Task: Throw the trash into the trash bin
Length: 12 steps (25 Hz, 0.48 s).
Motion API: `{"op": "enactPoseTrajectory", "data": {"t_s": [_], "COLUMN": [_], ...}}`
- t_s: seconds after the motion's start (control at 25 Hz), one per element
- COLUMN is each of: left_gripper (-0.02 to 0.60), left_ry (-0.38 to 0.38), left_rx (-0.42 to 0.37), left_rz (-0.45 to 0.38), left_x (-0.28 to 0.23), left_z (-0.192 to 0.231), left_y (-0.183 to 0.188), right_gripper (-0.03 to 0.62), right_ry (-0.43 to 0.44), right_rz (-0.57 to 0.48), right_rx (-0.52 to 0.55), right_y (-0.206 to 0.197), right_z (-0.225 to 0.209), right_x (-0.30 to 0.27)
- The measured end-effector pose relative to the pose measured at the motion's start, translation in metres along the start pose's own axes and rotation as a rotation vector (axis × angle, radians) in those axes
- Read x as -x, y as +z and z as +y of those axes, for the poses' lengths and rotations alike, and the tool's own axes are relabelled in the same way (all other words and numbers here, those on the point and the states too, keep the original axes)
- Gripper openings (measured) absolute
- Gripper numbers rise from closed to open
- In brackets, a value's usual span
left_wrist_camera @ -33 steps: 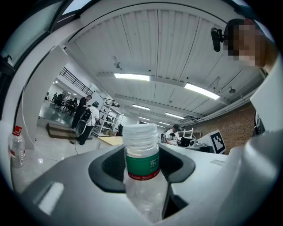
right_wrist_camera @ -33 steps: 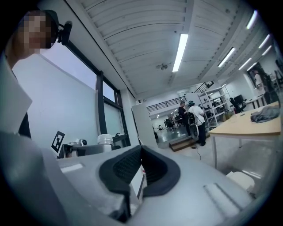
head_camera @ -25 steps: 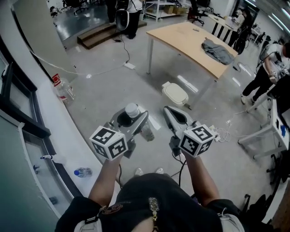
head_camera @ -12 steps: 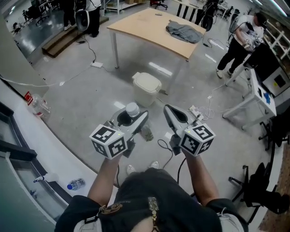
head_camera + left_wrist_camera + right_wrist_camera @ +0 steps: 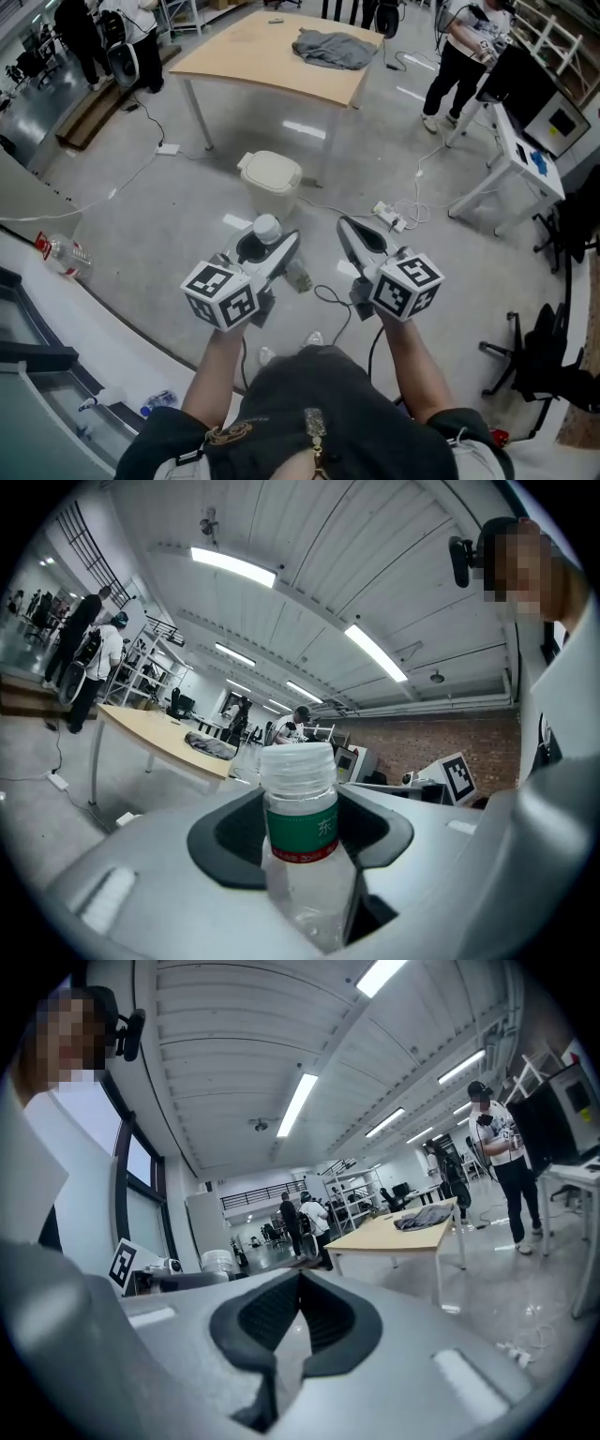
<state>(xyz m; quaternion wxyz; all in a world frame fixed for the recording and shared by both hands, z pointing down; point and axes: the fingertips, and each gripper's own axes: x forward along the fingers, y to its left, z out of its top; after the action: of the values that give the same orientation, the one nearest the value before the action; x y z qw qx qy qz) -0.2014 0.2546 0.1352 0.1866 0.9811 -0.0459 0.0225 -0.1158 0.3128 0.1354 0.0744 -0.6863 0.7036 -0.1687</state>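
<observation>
Both forearms reach forward from the body, side by side, with the grippers roughly level above the floor [image 5: 187, 206]. The left gripper [image 5: 267, 246] carries an upright clear bottle [image 5: 300, 827]. Its neck sits between the dark fingers [image 5: 225, 841] and its white cap stands above them. The fingers are part-way apart and clamped on the bottle. The right gripper [image 5: 349, 234] has its fingers [image 5: 328, 1321] closed together, with nothing between them. The bin [image 5: 270, 173] stands on the floor ahead, well apart from both.

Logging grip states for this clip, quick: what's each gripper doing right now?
Left gripper: closed on the plastic bottle, just below its cap.
Right gripper: closed, nothing between its jaws.
</observation>
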Motion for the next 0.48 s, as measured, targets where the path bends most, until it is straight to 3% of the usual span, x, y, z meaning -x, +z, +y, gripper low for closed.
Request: {"op": "enactPoseTrajectory", "data": {"t_s": [0.48], "left_gripper": [0.209], "left_ry": [0.075], "left_rx": [-0.010], "left_rz": [0.078], "left_x": [-0.077], "left_z": [0.021], "left_y": [-0.014], "right_gripper": [0.002], "right_ry": [0.012], "right_rz": [0.019], "right_rx": [-0.082], "right_y": [-0.001], "right_z": [-0.101], "right_x": [-0.017]}}
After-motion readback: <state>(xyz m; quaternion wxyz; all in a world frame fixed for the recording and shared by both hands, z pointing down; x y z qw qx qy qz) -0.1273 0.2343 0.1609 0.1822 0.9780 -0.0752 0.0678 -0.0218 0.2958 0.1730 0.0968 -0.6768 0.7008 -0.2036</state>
